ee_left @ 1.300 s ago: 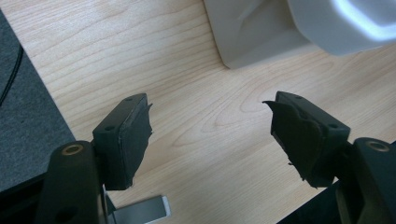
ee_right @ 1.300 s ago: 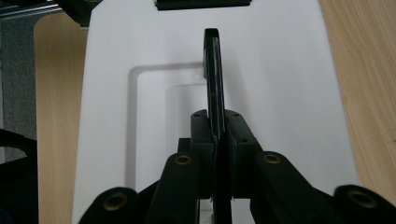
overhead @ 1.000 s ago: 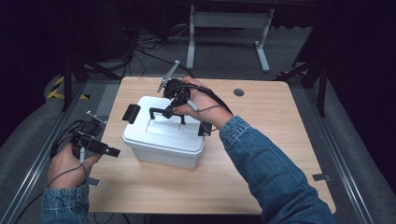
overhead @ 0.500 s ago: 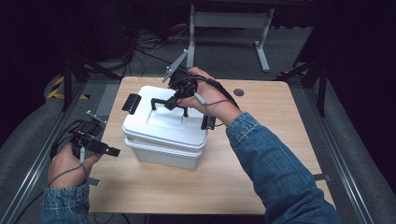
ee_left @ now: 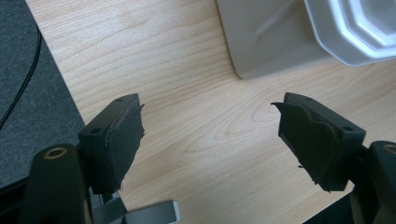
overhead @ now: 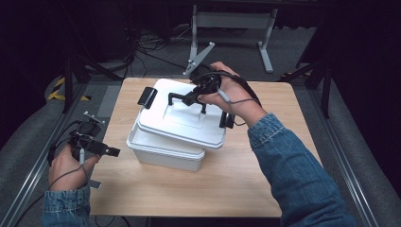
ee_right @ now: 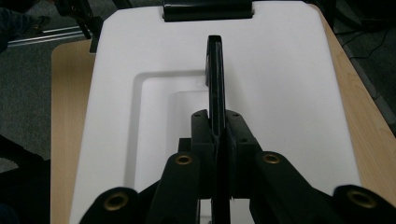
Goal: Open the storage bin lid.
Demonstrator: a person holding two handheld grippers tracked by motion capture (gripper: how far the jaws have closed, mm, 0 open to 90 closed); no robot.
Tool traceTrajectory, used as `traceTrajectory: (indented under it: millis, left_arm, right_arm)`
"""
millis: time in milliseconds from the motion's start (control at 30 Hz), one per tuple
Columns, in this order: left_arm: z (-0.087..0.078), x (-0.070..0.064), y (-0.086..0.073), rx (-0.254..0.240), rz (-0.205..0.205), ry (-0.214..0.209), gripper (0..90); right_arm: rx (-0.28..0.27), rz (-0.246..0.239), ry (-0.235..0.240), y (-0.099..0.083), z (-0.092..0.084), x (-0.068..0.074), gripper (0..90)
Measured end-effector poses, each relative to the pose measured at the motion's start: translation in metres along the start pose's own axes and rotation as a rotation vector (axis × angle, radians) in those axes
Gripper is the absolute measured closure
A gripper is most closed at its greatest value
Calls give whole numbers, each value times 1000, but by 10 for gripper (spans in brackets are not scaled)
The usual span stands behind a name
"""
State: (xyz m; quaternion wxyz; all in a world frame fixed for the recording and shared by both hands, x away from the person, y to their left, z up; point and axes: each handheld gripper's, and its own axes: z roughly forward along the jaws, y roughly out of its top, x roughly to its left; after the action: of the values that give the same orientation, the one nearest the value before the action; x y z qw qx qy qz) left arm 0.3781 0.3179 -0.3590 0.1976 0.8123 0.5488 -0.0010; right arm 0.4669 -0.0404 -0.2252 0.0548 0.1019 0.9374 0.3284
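Right gripper [overhead: 201, 92] jaws clamped on black handle [ee_right: 215, 70] at lid [overhead: 184, 118] centre; lid raised, tilted, offset toward 3 o'clock over white box [overhead: 163, 153] at table [overhead: 236, 189] centre. Left gripper [ee_left: 210, 135] at 8 o'clock of box, jaws apart, just been opening, nothing between. Judged: lid light, stiff, smooth plastic; narrow handle best hold, though lid could swing. Black latch [overhead: 147, 97] at lid's 10 o'clock end.

The left tool [ee_left: 210, 140] holds its two black jaws wide apart over bare tabletop [ee_left: 187, 93] (nothing between them), near the tabletop's edge. Ahead stands the white box [ee_left: 266, 42], its lid [ee_left: 355, 28] overhanging above.
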Motion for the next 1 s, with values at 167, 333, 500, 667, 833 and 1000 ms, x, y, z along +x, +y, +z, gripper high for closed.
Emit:
traceTrajectory:
  millis: [167,333,500,667,833,1000]
  left_arm:
    - [2,-1,0,3,-3,-2,226]
    - [3,-2,1,11,-4,-2,224]
    - [4,-2,1,18,2,-1,223]
    - [5,-2,1,22,2,2,216]
    - [8,-1,1,31,6,3,218]
    - [7,-1,1,28,6,10,218]
  right_arm:
    - [-10,22,-14,-13,-14,-4,844]
    - [-24,52,-31,-31,-31,-9,844]
    - [-23,74,-55,-44,-44,-14,844]
    - [-17,95,-76,-56,-56,-17,844]
    - [-11,114,-97,-67,-66,-20,843]
    - [-5,129,-115,-80,-77,-24,844]
